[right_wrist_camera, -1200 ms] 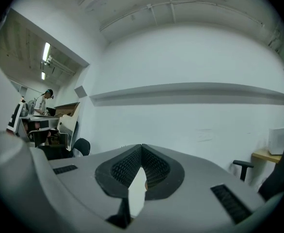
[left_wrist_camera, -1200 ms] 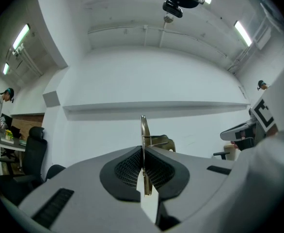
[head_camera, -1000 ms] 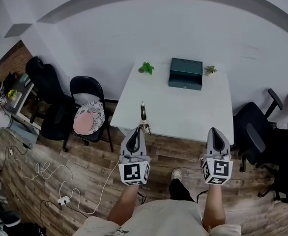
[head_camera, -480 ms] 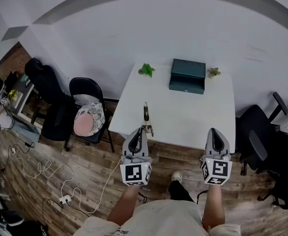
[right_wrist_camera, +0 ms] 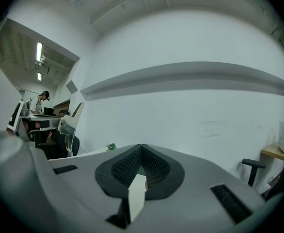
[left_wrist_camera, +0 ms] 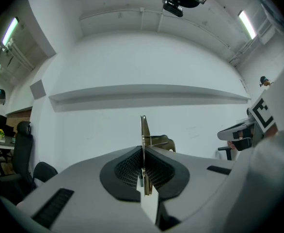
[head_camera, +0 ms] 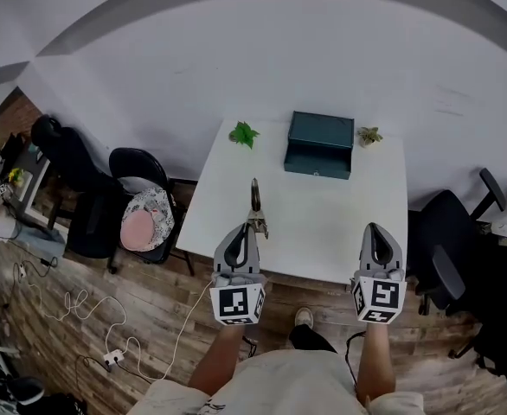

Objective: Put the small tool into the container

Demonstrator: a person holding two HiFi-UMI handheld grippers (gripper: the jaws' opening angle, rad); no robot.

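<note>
While the small tool sits pinched edge-on between the ribbed pads of the left gripper, most of its thin brass-coloured length juts out past the tips, so the step in hand looks to be the carry toward the container. Doing it well means holding the clamp firm and the travel smooth, since a thin metal piece held by one end could pivot or slip. The container, a dark green box, stands at the far side of the white table between two small plants, well apart from both grippers. Its lid looks closed from the head view, with a small catch on the near face. My judgement is that the right gripper, whose jaws meet with nothing between them, should lift the lid first, and the tool should be released only once it is low inside the box. Both forearms reach forward side by side, with the marker cubes toward the person. The grippers point roughly level at the wall, the left one's tip just over the table's near edge and the right one's tip at that edge.
</note>
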